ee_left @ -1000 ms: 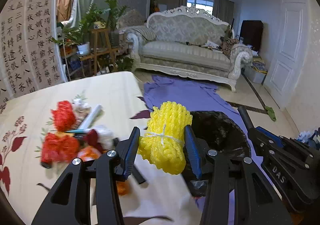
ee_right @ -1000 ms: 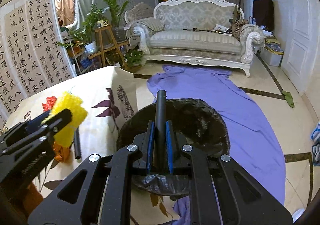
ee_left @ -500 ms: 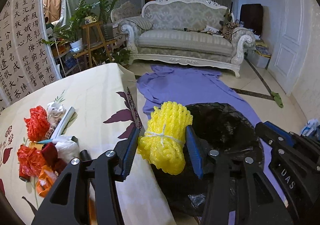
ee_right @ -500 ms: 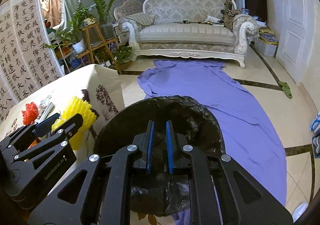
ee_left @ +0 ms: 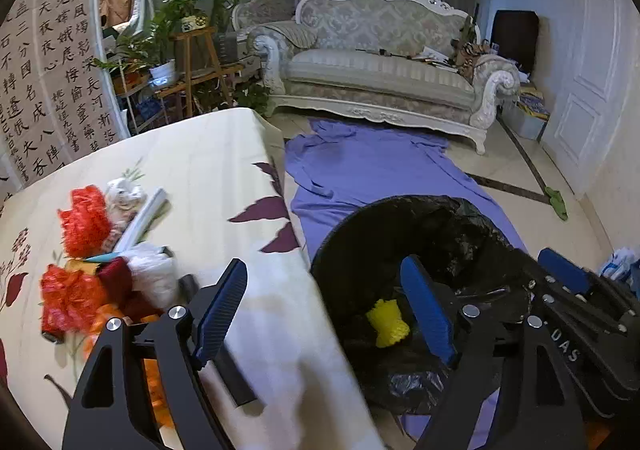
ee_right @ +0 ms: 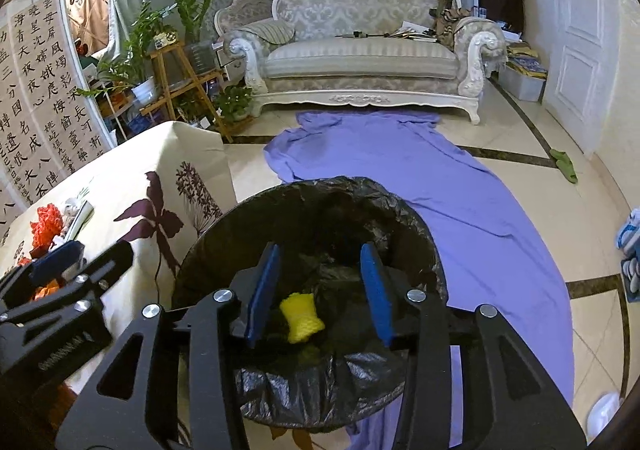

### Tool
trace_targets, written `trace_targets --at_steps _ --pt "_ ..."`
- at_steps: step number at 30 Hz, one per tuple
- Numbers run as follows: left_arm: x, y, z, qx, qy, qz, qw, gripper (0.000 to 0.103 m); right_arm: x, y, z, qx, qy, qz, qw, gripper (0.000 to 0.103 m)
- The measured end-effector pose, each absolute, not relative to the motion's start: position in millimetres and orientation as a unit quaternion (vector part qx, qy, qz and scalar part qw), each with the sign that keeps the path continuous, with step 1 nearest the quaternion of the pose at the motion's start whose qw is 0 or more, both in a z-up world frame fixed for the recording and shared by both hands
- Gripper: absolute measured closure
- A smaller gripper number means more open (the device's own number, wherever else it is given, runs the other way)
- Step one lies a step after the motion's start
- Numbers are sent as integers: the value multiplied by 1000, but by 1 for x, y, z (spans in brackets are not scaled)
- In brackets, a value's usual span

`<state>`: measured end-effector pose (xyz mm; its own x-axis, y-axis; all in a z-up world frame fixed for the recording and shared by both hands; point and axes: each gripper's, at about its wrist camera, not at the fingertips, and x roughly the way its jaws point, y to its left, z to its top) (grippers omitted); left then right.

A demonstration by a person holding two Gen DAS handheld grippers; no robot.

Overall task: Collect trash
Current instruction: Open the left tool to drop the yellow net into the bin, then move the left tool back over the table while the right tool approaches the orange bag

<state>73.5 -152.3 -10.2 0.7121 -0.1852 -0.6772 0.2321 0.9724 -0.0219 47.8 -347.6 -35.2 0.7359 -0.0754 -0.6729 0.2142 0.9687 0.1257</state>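
Yellow foam net (ee_right: 301,317) sat loose at bottom of black-lined bin (ee_right: 256,218), nothing gripping it. We had left gripper (ee_left: 320,314) spread wide, jaws opening, nothing between pads, straddling tablecloth edge and bin rim. Right gripper (ee_right: 318,286) hung over bin mouth, jaws opening too, also empty; net seen far below gap. Rest of trash pile (ee_left: 100,262) (red-orange nets, white wads, tube) lay on flowered table (ee_left: 192,154) at 9 o'clock from bin. Purple cloth (ee_right: 400,170) at 12, sofa (ee_right: 360,50) beyond.
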Motion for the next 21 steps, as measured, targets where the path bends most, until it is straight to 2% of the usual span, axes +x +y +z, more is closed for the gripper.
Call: trace_targets --at_steps 4,21 --pt "63 -138 1 25 355 -105 929 24 42 -339 -32 94 356 -67 927 55" --pt "34 -21 11 -16 352 -2 936 22 29 -274 -7 71 342 1 937 46"
